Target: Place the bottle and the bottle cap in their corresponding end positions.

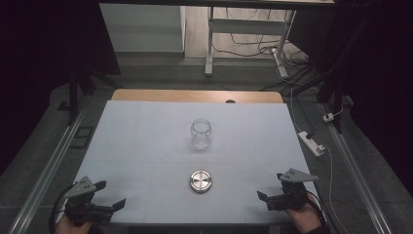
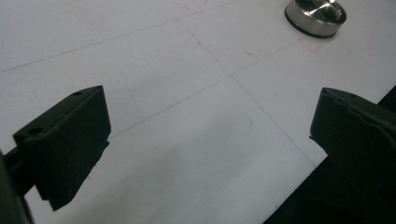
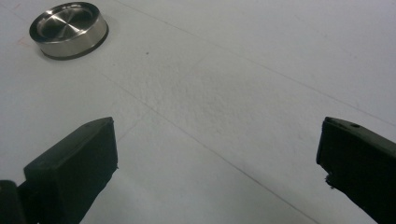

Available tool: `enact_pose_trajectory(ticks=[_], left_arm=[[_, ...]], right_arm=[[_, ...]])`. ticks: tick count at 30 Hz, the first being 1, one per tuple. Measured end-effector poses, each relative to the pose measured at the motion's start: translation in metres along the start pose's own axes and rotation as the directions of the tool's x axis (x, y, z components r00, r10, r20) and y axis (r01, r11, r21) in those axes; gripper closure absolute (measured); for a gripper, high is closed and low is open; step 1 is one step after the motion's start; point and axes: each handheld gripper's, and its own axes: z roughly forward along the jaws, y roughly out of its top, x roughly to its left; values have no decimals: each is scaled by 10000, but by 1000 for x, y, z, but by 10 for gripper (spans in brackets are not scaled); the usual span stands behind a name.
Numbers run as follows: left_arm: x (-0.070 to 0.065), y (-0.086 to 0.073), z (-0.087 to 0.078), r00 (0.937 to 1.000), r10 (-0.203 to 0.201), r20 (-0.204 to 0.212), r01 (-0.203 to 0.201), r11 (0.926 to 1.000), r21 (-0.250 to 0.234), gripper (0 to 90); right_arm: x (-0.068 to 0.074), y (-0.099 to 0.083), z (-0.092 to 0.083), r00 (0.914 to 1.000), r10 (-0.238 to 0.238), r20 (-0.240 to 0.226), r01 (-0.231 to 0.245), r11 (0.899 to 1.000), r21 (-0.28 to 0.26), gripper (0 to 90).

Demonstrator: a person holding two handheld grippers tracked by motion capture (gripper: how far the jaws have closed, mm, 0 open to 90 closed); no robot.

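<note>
A clear glass jar (image 1: pixel 200 134) stands upright and lidless near the middle of the white table (image 1: pixel 146 146). In front of it lies a round metal lid (image 1: pixel 201 181) (image 2: pixel 316 16) (image 3: pixel 69 29), flat on the table. My left gripper (image 1: pixel 110 194) (image 2: pixel 210 135) rests open at the front left corner, jaws wide apart with nothing between them. At the front right, my right gripper (image 1: pixel 271 187) (image 3: pixel 217 158) is open too, empty, with the lid off to its left.
A white power strip (image 1: pixel 311 143) and cables lie on the floor right of the table. A desk frame (image 1: pixel 243 34) stands beyond the far edge. Metal rails (image 1: pixel 44 180) run along both sides.
</note>
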Motion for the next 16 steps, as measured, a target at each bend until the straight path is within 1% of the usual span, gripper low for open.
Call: enact_pose_trajectory(ticks=[3, 7, 9, 12, 15, 16], left_arm=[[0, -4, 0, 10000, -11, -58, 12, 9999, 147, 0], [1, -9, 0, 9998, -74, -206, 81, 9994, 330, 0], [1, -10, -1, 9996, -152, -234, 159, 9995, 258, 0], [1, -12, -3, 9987, -246, -444, 266, 9987, 437, 0], [2, -11, -2, 9988, -218, -448, 242, 9983, 529, 0], [2, -11, -1, 9987, -272, -428, 295, 9981, 546, 0]], right_arm=[[-2, -4, -3, 9997, 232, 62, -233, 9997, 75, 0], [-4, -8, -6, 9992, 382, 147, -384, 9991, 193, 0], [-4, -10, -8, 9988, 437, 212, -442, 9988, 218, 0], [-5, -12, -11, 9981, 564, 232, -569, 9982, 186, 0], [-6, -13, -13, 9973, 713, 193, -716, 9973, 162, 0], [-6, -13, -13, 9973, 717, 182, -720, 9973, 166, 0]])
